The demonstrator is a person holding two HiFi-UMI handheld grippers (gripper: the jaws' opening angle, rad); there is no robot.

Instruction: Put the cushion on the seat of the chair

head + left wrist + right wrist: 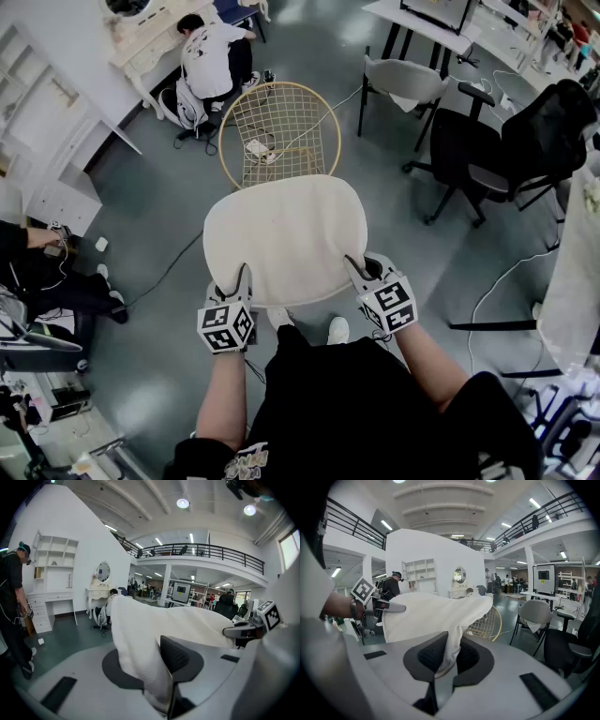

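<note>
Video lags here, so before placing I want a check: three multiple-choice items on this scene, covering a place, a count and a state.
1. Where is the gold wire chair relative to the cushion?
A. Ahead, beyond its far edge
B. Nearer the camera than the tools
C. Far off to its left

2. How many tools grip the cushion?
A. None
B. One
C. Two

3. The cushion is:
A. Lying on the chair seat
B. Held up, not on the seat
C. Folded on the ground

Answers:
1 A, the head view shows the chair past the cushion.
2 C, the left tool and right tool each pinch its near edge.
3 B, it hangs between both tools, short of the seat.
</note>
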